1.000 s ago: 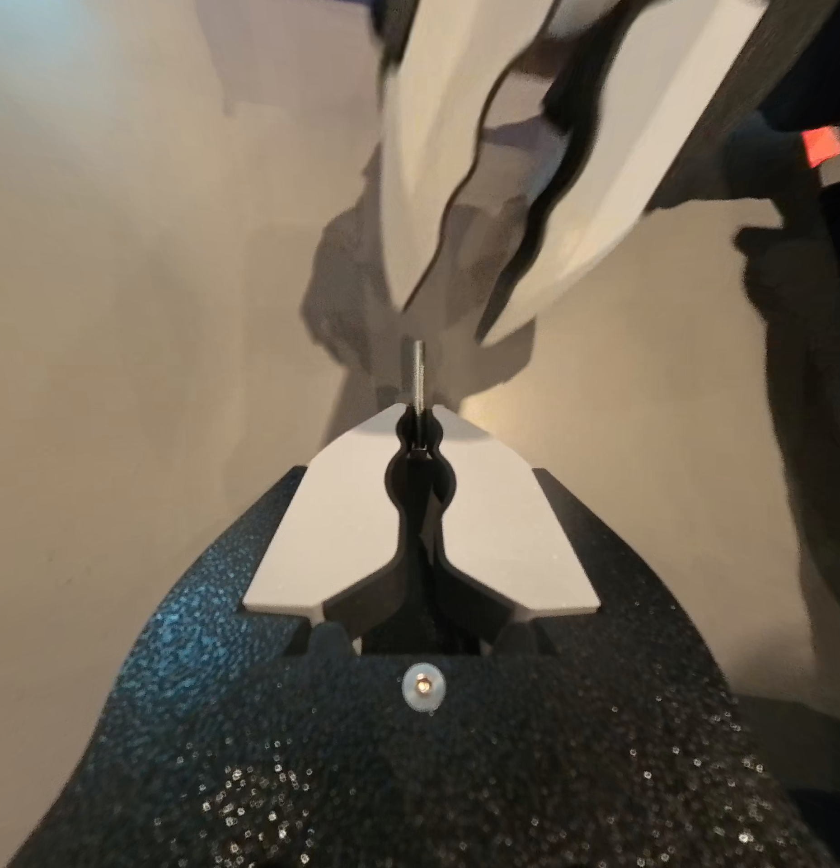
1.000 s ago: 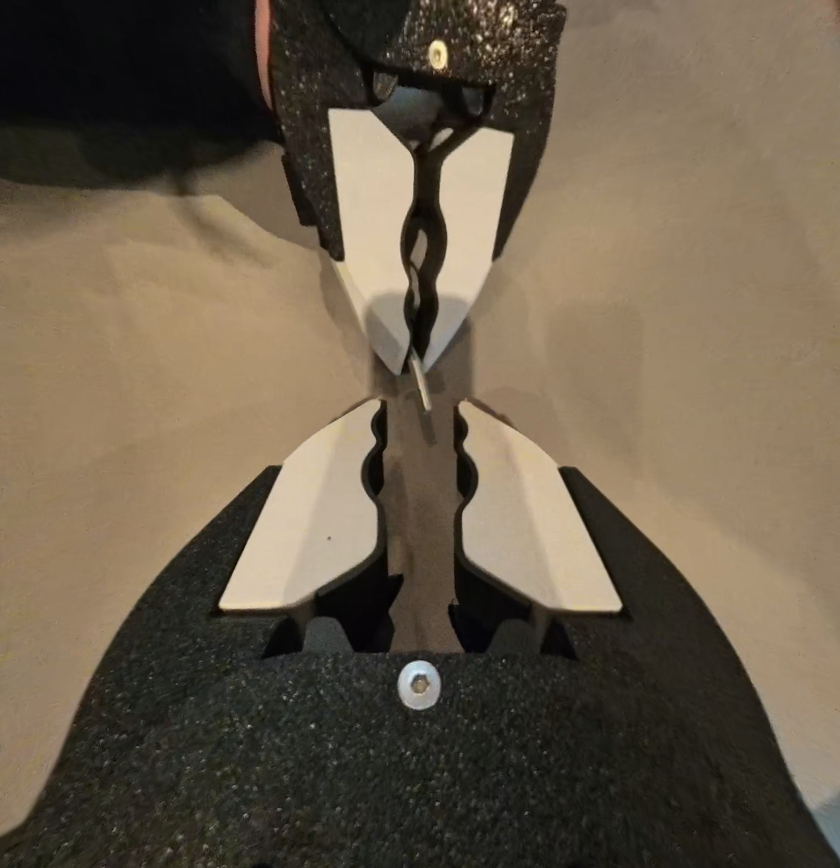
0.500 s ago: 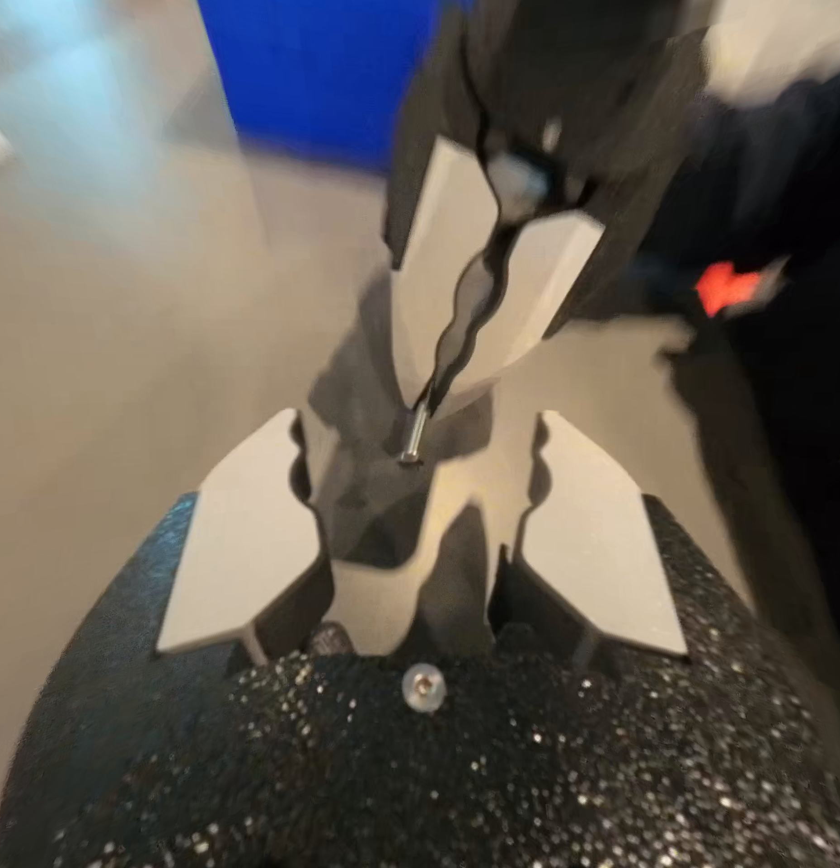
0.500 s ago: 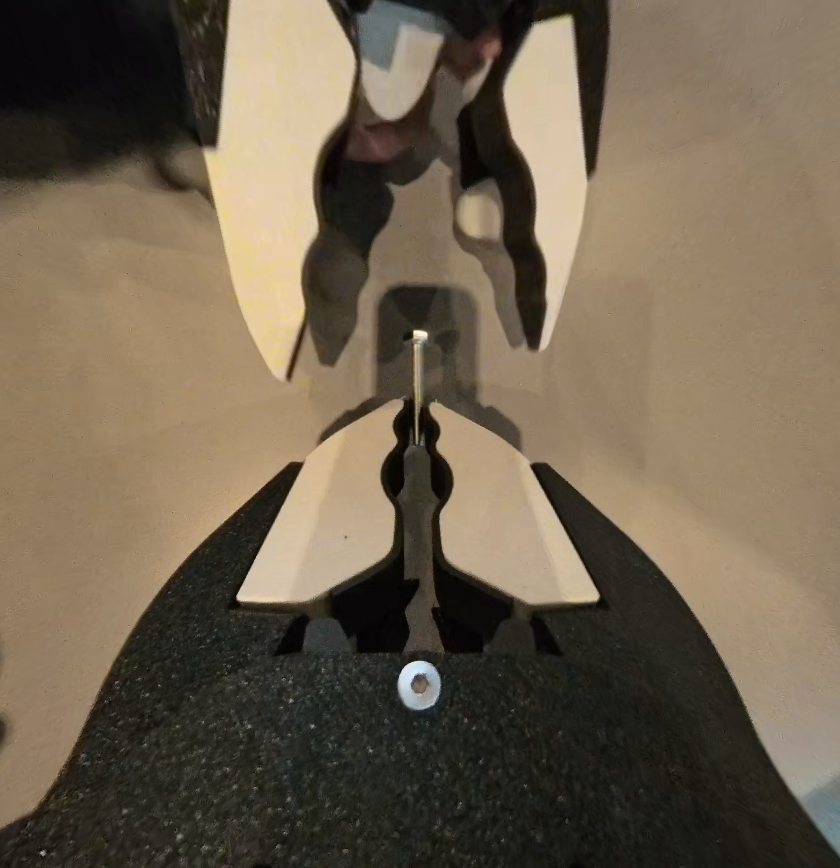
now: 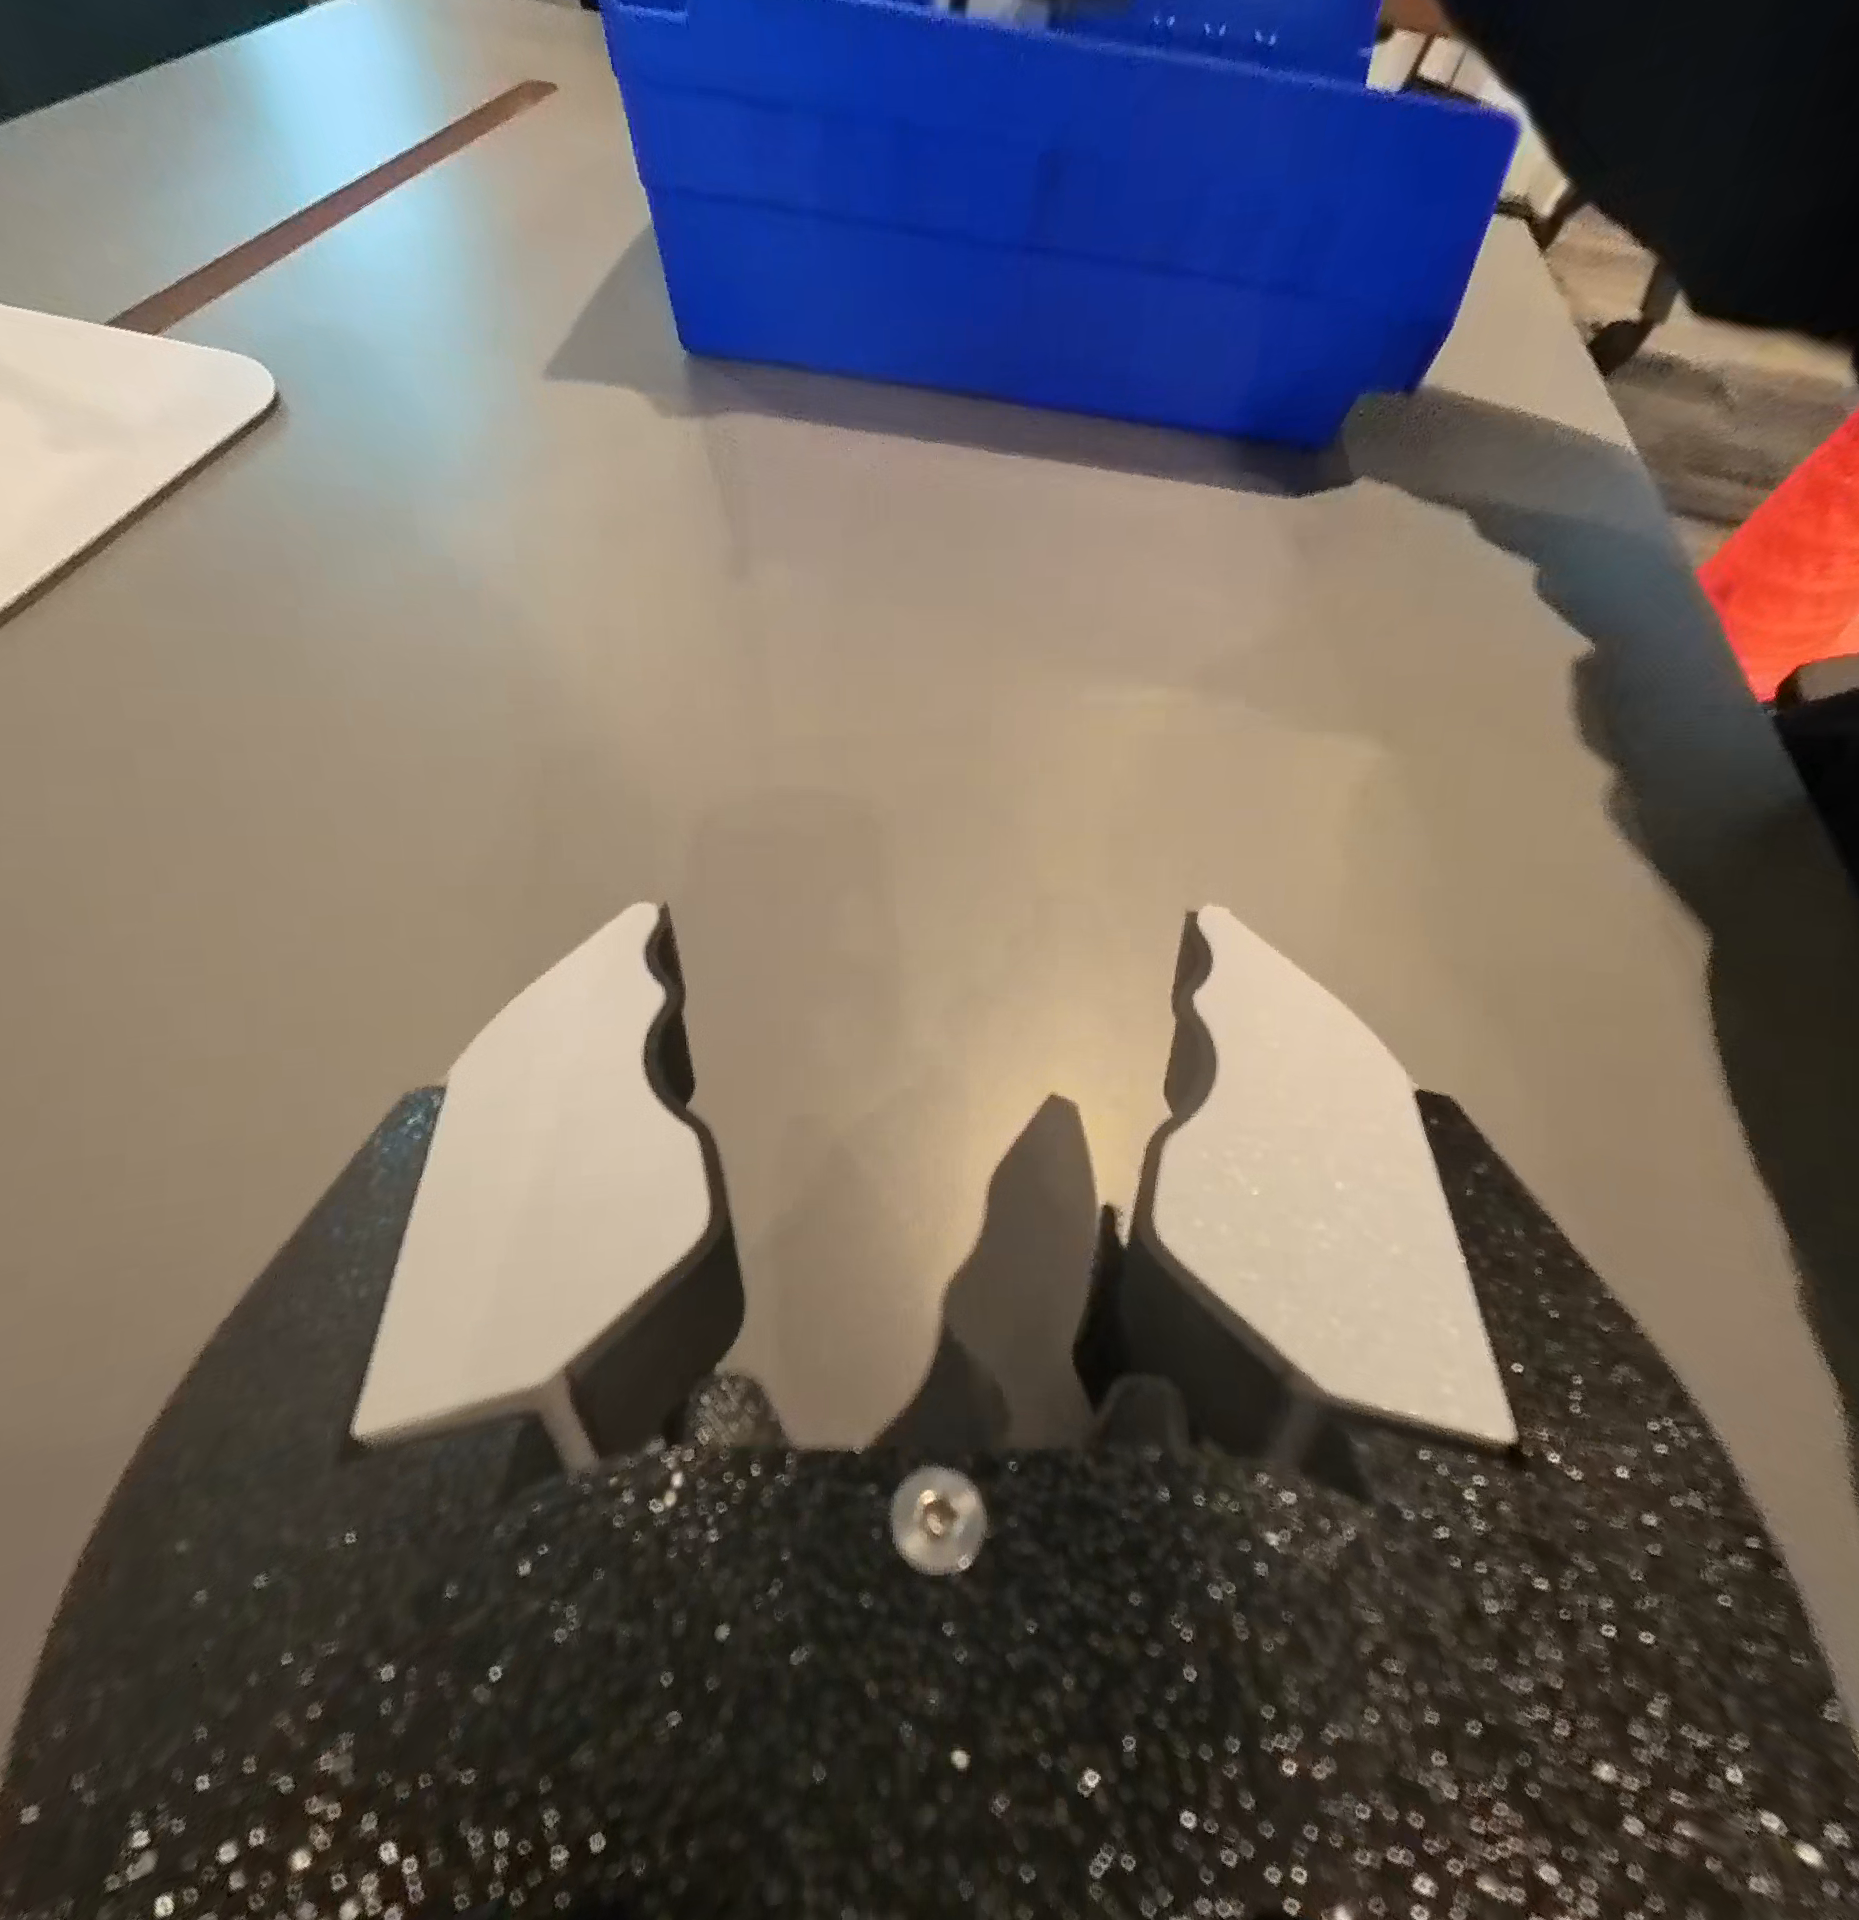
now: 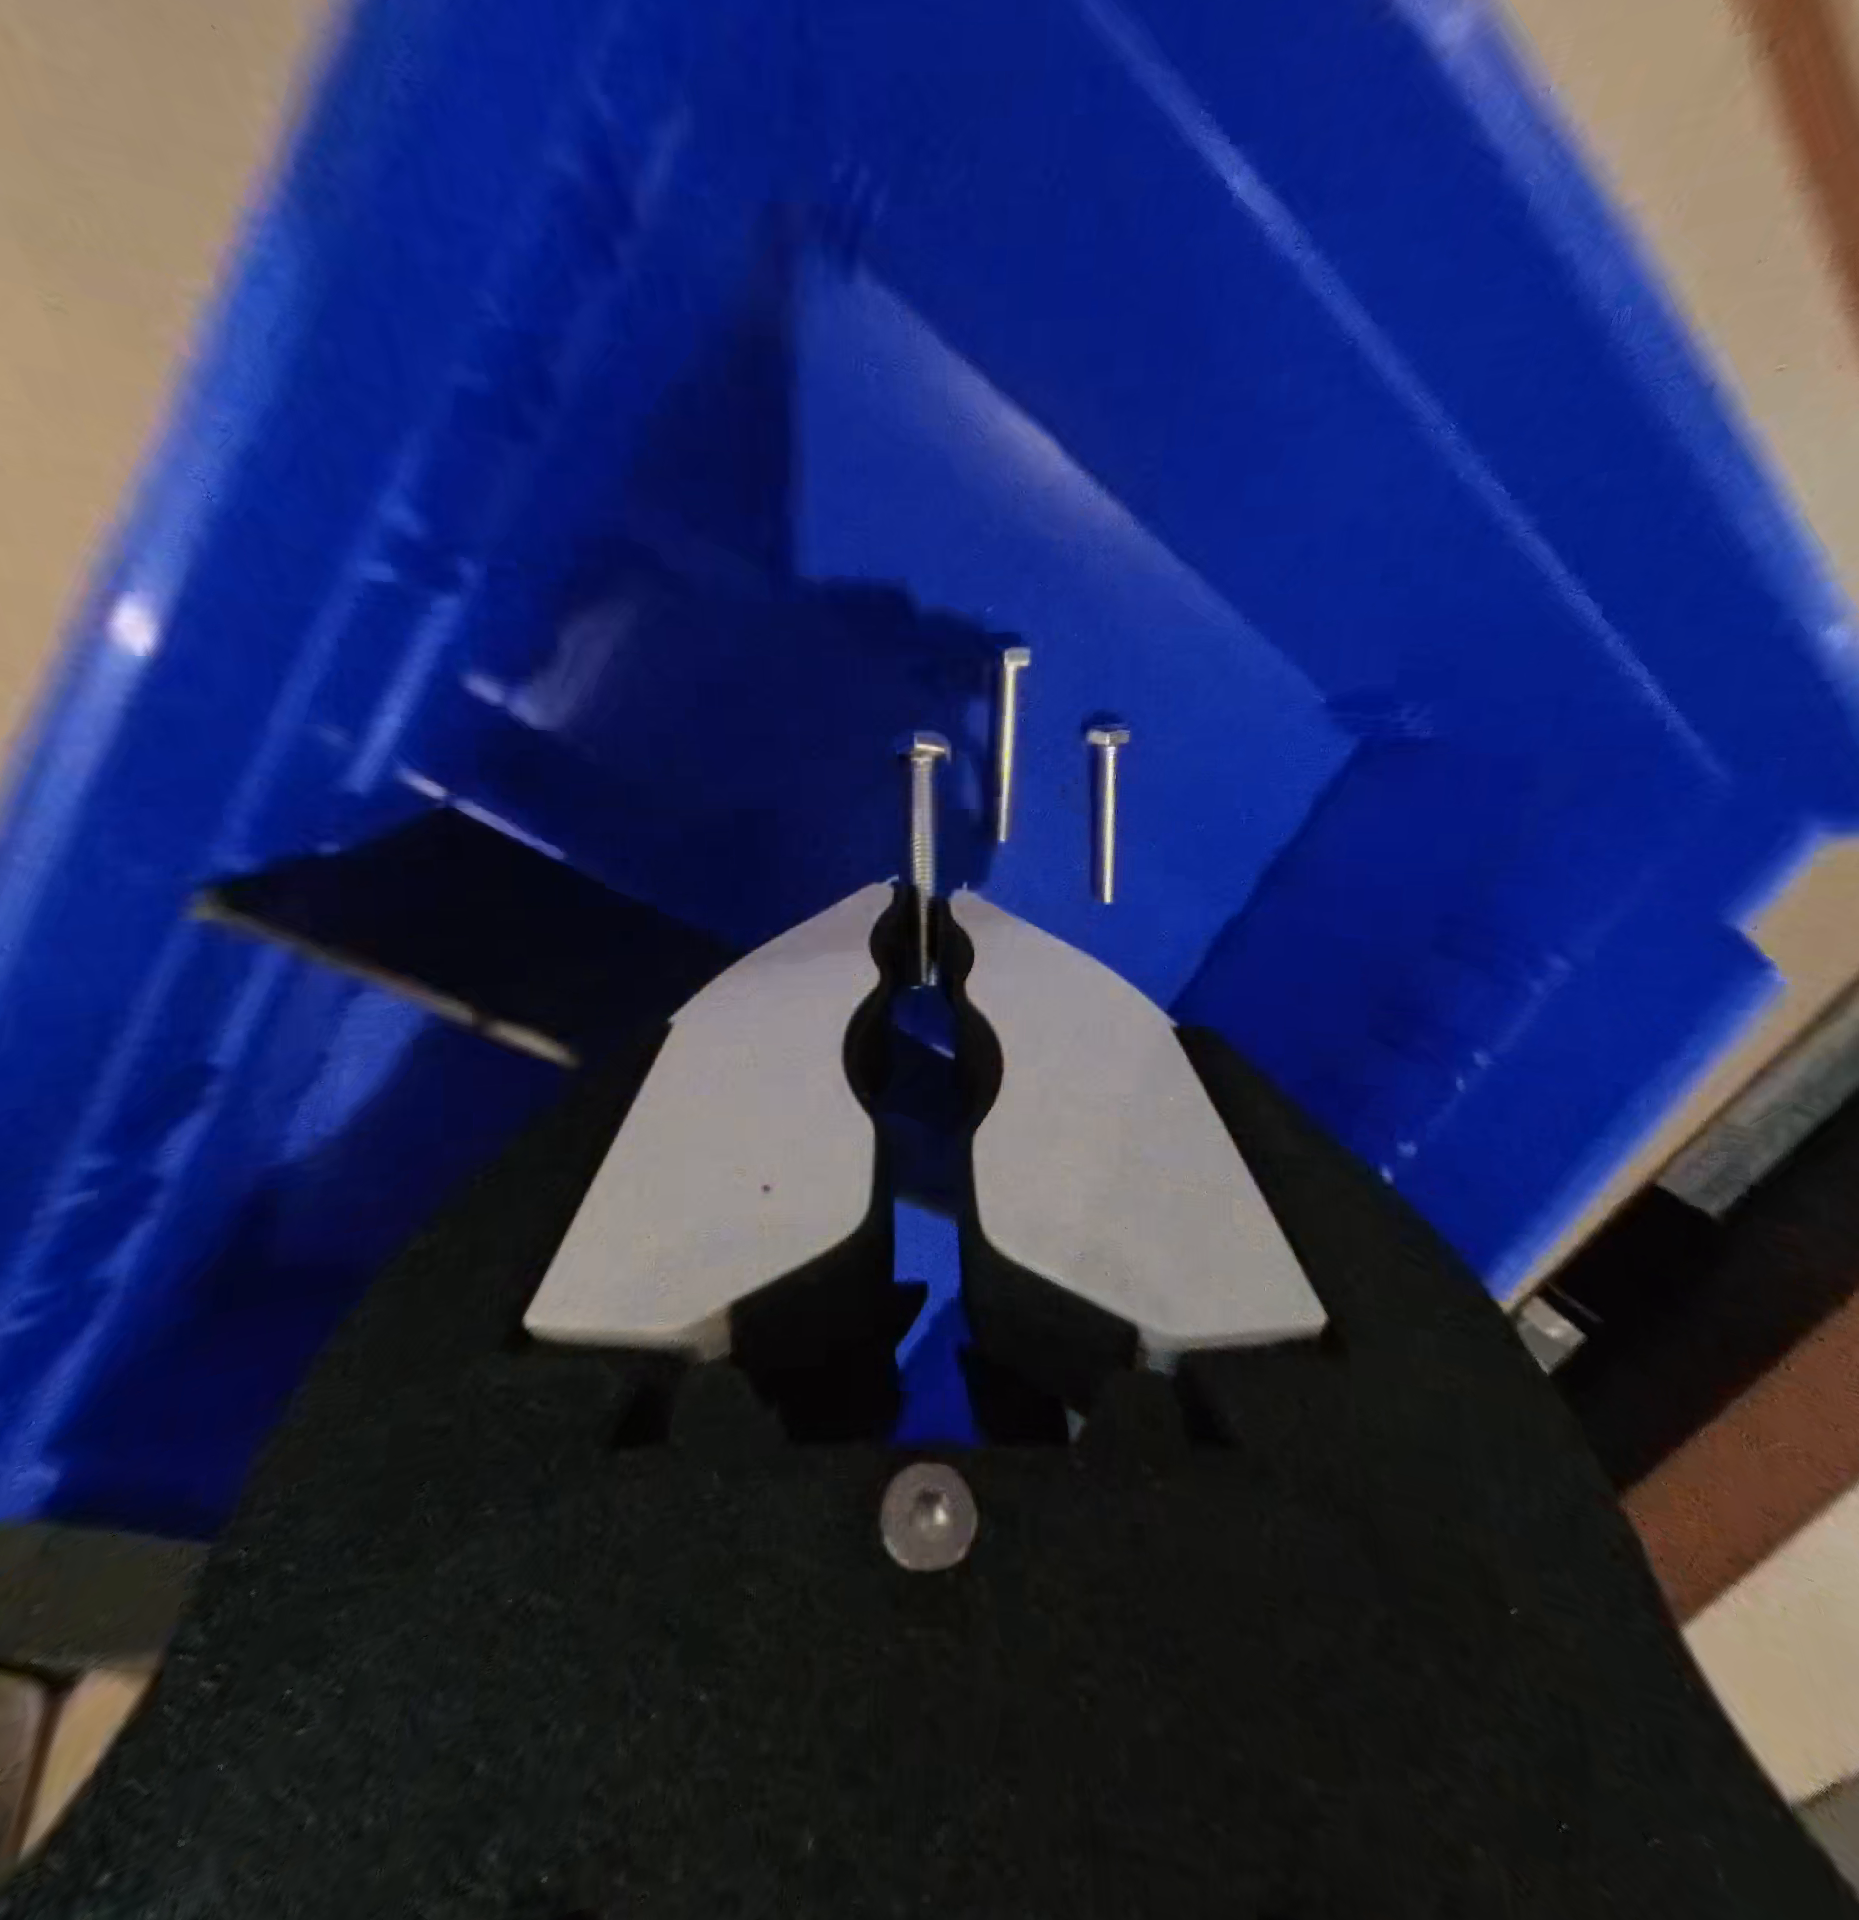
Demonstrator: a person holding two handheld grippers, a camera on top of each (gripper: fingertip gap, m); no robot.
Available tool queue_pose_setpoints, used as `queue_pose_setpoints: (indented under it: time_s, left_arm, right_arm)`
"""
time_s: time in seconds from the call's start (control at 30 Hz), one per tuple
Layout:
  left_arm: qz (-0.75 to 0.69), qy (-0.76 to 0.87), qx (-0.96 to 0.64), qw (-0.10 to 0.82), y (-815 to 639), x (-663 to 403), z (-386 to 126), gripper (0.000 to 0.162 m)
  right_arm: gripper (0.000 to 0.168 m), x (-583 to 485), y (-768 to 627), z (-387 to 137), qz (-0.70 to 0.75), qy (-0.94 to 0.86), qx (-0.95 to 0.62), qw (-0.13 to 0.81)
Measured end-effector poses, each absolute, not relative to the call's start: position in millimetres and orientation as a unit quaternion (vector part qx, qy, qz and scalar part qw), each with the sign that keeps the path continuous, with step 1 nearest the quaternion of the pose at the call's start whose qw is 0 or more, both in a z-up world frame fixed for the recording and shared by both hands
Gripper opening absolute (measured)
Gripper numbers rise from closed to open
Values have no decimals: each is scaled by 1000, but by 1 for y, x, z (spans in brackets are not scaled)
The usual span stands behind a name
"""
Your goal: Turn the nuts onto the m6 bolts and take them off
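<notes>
The bolt (image 6: 923, 821) I hold is a thin, bright metal one with a hex head and a threaded shank. It stands out past my right gripper (image 6: 925, 899), head away from me, over the inside of the blue bin (image 6: 1320, 436). My right fingers (image 6: 1091, 1122) are pressed nearly together and pinch it by the threaded tail end, in the small notch at their very tips. I see no nut on it.

I judge it light and stiff, so weight is no worry; slip is. The shank is narrow and round, and held only at its end it could swivel or slide out under any sideways push. A hold nearer the head, or across the flats of the head, would resist turning better and leave the threads free for a nut.

Two more bolts lie on the bin floor just beyond: one (image 6: 1010, 743) close beside the held one, another (image 6: 1105, 810) a little to the right, apart from each other, heads away from me.

My left gripper (image 5: 925, 935) has its fingers (image 5: 551, 1174) spread wide and holds nothing. It hovers over the bare grey table (image 5: 904, 644), with the blue bin at the far end and a white mat (image 5: 83, 447) off to the left.
</notes>
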State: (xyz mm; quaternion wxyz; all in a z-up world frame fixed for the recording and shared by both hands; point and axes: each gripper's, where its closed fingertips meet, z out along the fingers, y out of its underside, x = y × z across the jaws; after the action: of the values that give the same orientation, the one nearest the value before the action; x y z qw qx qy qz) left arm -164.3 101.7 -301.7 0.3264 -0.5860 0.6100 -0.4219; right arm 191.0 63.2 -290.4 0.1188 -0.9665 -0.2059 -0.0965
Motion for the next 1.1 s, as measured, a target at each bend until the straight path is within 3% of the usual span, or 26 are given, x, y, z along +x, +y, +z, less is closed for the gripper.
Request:
queue_pose_setpoints:
  time_s: [0.17,0.37,0.5,0.6,0.83,0.97,1.1]
  left_arm:
    - [-420,605,-594,324,104,-165,-304,90]
    - [-409,605,-596,335,107,-166,-301,90]
    - [-408,603,-599,334,108,-167,-302,90]
    - [-404,601,-603,335,110,-167,-303,89]
    - [-379,590,-629,335,120,-168,-313,85]
    - [-370,579,-641,341,127,-169,-315,83]
    - [-361,561,-649,365,135,-172,-309,82]
  right_arm:
    - [6,190,84,-296,-97,-251,-958,101]
    - [6,192,82,-326,-67,-279,-958,4]
    - [20,196,84,-324,-86,-275,-958,8]
    - [20,192,86,-290,-126,-246,-959,65]
    - [15,29,88,-173,-51,-278,-875,393]
    - [13,-60,109,-179,17,-262,-802,537]
    - [19,-116,137,-228,112,-230,-766,590]
